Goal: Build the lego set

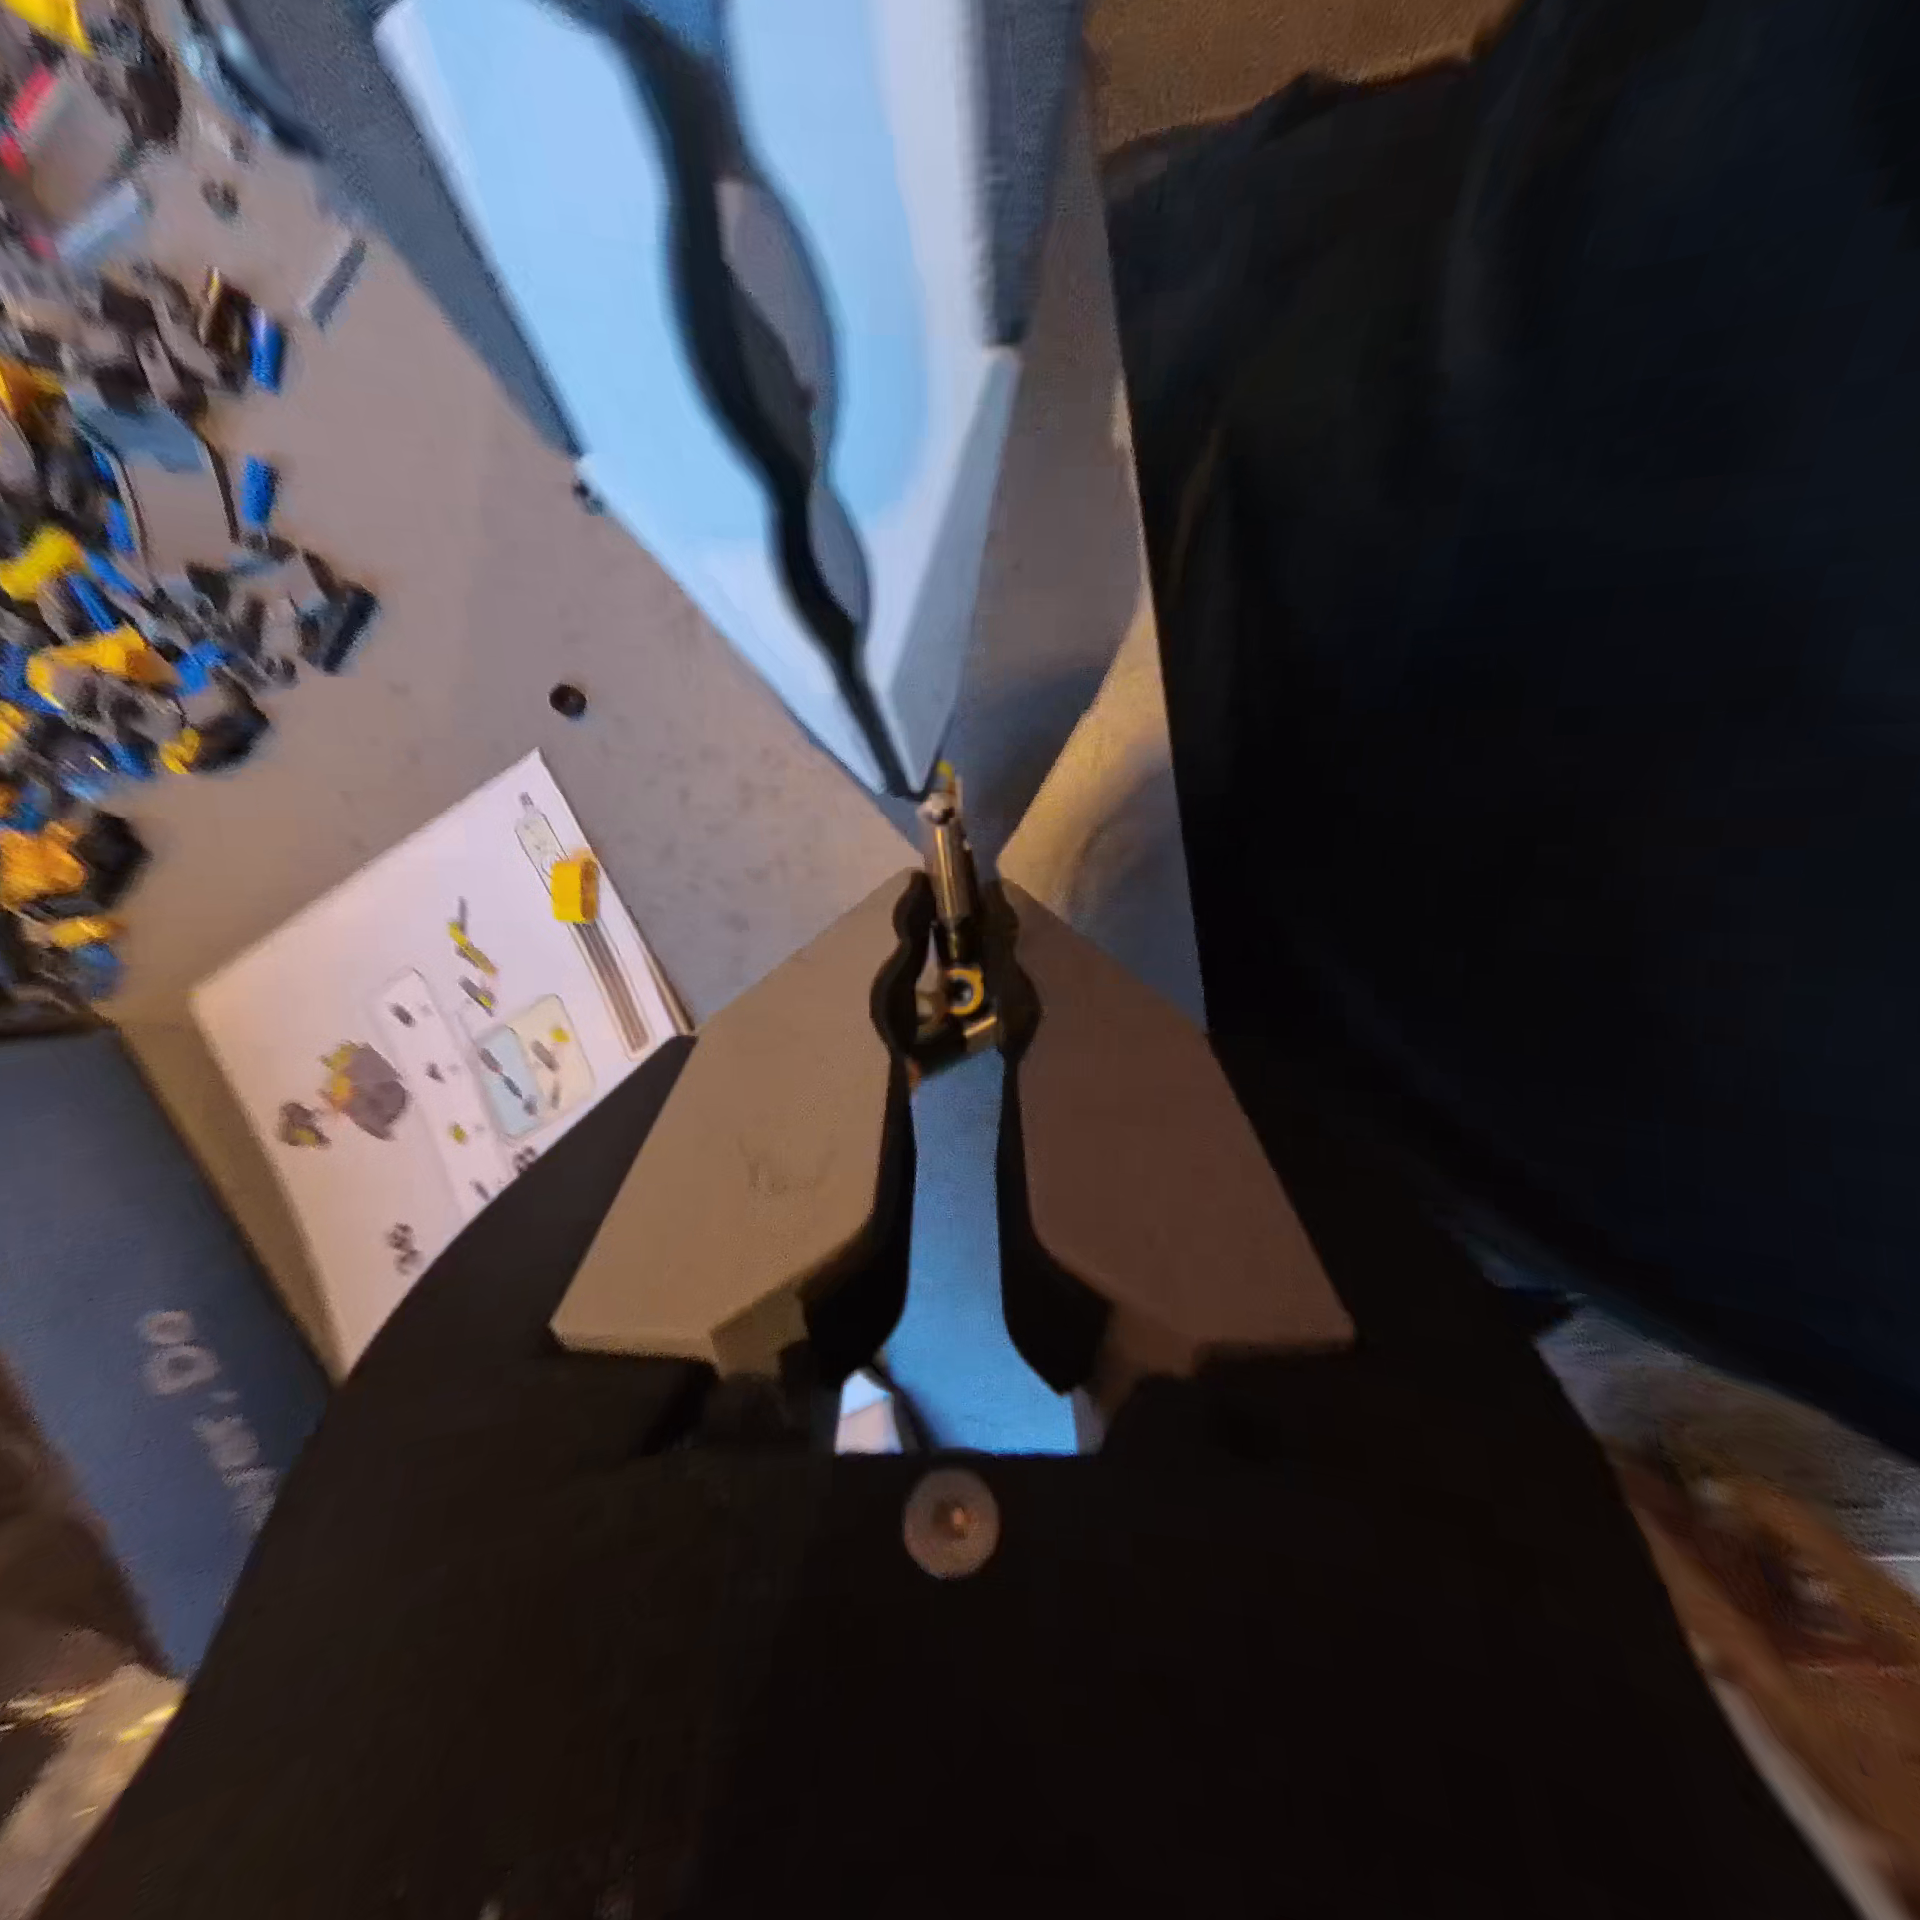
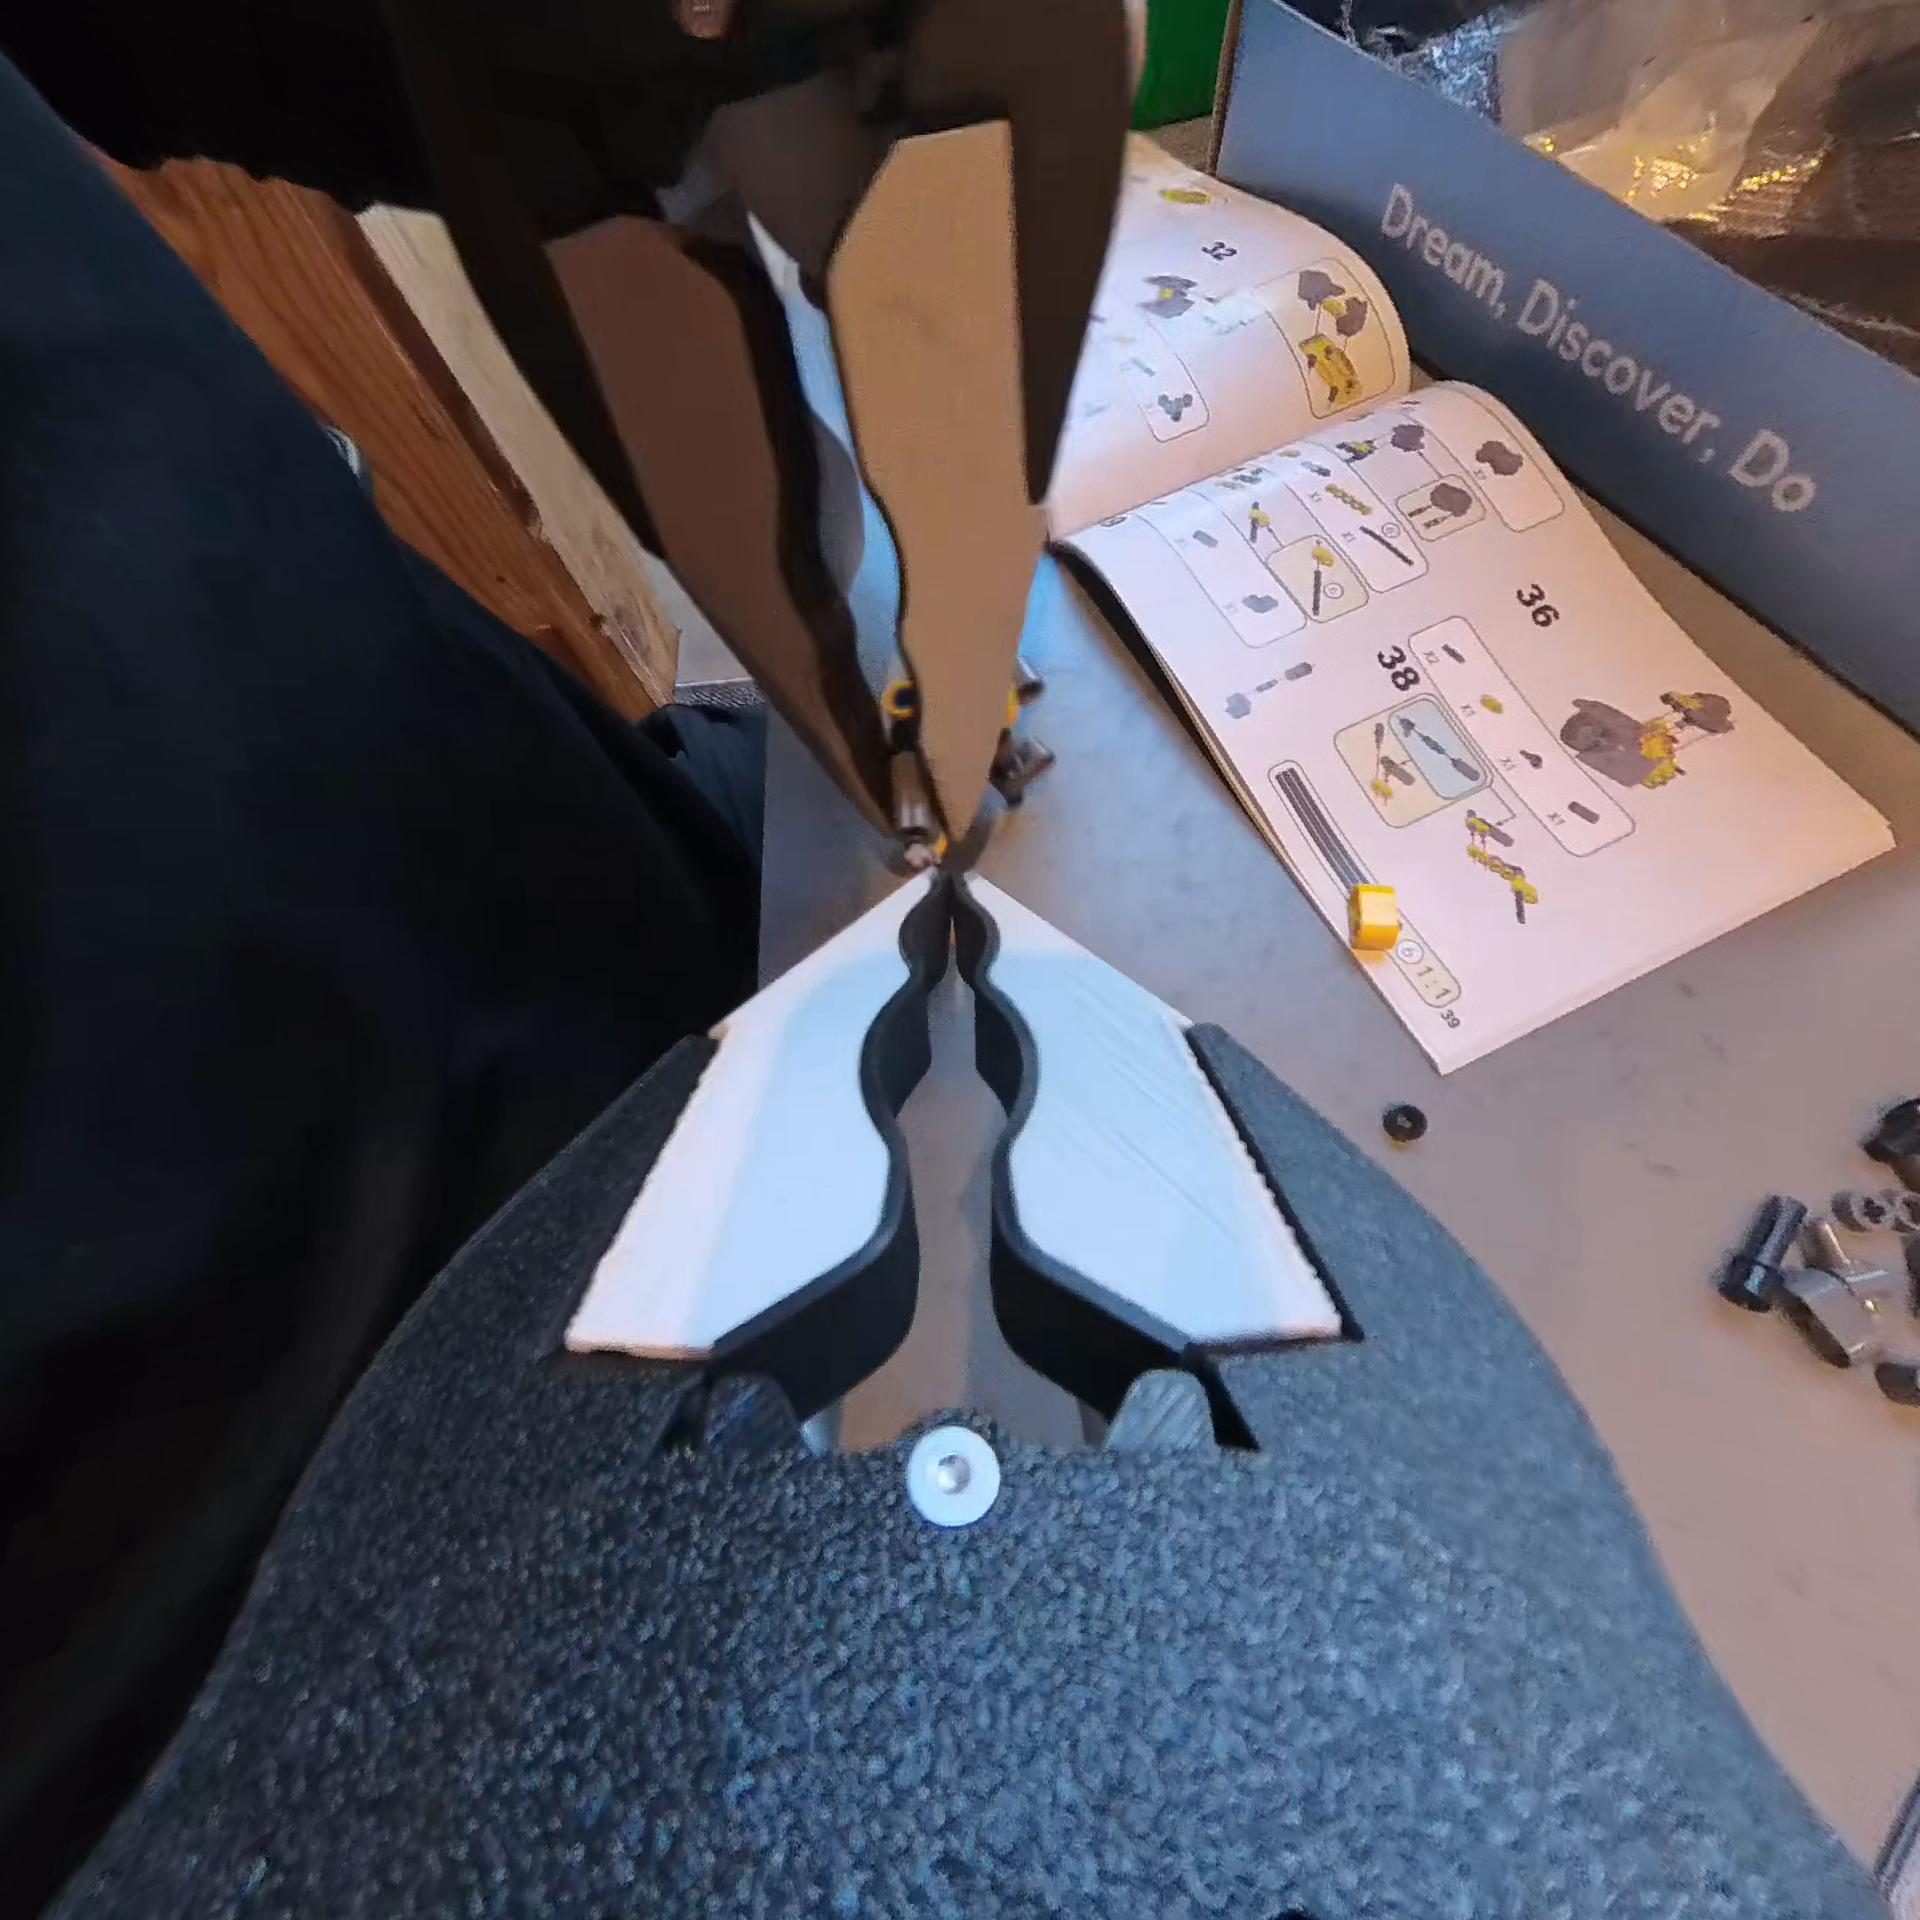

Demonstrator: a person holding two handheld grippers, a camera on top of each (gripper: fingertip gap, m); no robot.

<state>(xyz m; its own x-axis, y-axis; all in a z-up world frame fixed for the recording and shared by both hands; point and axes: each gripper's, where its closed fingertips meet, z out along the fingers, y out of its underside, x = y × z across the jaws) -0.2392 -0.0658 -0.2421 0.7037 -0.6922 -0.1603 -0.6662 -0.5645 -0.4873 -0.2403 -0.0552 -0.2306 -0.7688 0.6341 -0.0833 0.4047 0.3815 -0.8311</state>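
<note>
A grey table [image 2: 1195, 935] carries everything, with a person's dark sleeve [image 2: 260, 831] along its near edge. On it lies a dark grey box [image 2: 1621, 343] with pale lettering on its side, and just beside that an open instruction booklet [image 2: 1455, 665] showing building steps. A small yellow brick [image 2: 1374, 916] sits on the booklet's lower page. Farther off, a heap of blue, yellow and black building pieces [image 1: 94, 623] is spread over the table, and a few loose grey and black connector pieces [image 2: 1808, 1288] lie near the booklet's corner, with a small black round piece [image 2: 1404, 1119] between them and the page.

The left gripper [image 1: 951, 935] is clenched on a small grey, black and yellow rod assembly [image 1: 951, 883], which pokes forward out of its tips. The right gripper [image 2: 951, 894] meets it tip to tip from the opposite side; its tips are pressed together right at the end of the assembly, though whether they pinch that end is too small to tell.
</note>
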